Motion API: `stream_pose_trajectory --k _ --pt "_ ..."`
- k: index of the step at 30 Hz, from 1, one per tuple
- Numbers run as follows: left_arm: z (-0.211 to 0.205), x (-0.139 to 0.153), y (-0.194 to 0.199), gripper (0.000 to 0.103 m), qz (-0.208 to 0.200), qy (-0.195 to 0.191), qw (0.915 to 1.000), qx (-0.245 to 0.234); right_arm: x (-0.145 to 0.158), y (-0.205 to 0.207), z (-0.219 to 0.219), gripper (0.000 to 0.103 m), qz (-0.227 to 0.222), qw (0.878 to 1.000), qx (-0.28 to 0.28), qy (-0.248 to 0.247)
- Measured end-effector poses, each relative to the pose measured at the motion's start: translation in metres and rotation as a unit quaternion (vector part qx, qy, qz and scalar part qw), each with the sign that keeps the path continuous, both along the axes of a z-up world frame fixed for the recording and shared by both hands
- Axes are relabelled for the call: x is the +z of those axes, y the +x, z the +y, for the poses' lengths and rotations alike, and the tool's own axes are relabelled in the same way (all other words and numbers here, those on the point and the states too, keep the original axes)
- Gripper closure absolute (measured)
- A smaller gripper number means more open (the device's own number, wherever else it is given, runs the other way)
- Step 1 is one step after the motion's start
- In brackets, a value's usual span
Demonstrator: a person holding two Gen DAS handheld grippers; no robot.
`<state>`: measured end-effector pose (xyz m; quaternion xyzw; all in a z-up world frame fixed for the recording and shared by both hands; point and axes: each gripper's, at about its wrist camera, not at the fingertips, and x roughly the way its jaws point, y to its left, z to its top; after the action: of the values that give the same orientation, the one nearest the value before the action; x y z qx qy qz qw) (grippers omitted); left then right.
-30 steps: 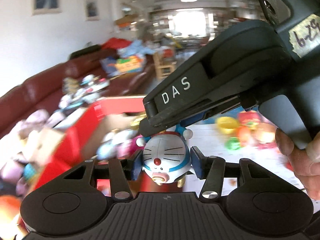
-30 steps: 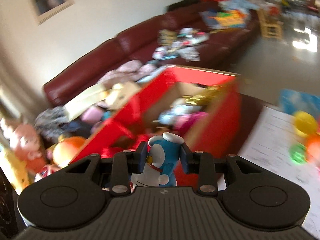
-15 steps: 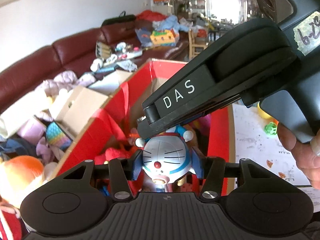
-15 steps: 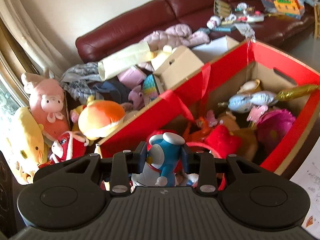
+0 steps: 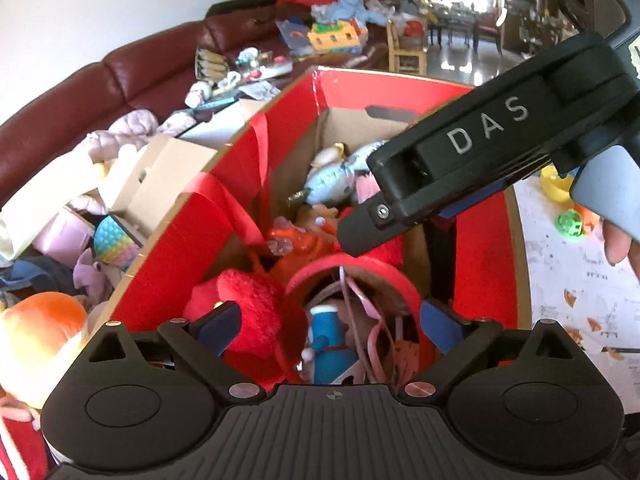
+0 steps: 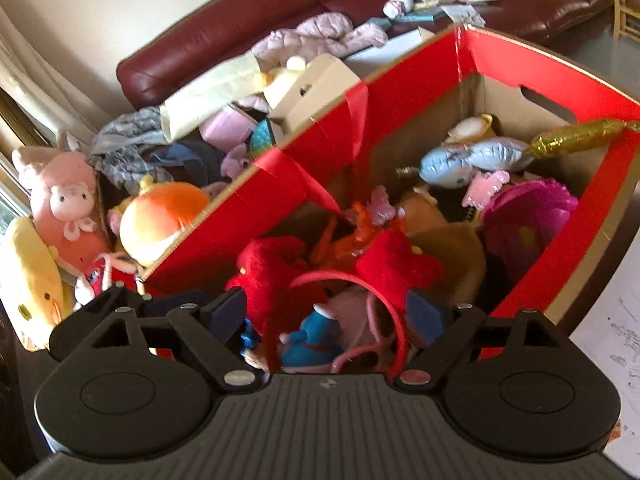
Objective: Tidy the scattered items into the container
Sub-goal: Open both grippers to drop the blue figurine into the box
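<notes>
We see both the left gripper (image 5: 331, 324) and the right gripper (image 6: 326, 314) with fingers spread wide, grasping nothing. The glossy blue figurine (image 5: 330, 338) lies inside the red cardboard box (image 6: 532, 60), among plush toys and a red hoop, partly hidden. Behind stands a dark leather sofa (image 6: 248, 16).
</notes>
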<state>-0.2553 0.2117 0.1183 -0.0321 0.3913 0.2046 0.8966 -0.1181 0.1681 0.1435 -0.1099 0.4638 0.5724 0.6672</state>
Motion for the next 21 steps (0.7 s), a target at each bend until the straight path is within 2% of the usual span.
stream_pose_trajectory --k 7,13,21 --pt "0.007 -0.012 0.006 0.002 0.018 -0.001 0.9998 -0.004 -0.010 0.005 0.002 0.011 -0.004 0.999 0.011 -0.030" --pt "0.011 -0.016 0.003 0.002 0.032 0.014 0.9993 -0.014 -0.015 0.003 0.005 0.010 -0.010 0.999 0.023 -0.047" --pt "0.022 -0.022 -0.003 0.002 0.048 0.028 0.9982 -0.021 -0.021 0.000 0.006 0.008 -0.042 0.995 0.039 -0.075"
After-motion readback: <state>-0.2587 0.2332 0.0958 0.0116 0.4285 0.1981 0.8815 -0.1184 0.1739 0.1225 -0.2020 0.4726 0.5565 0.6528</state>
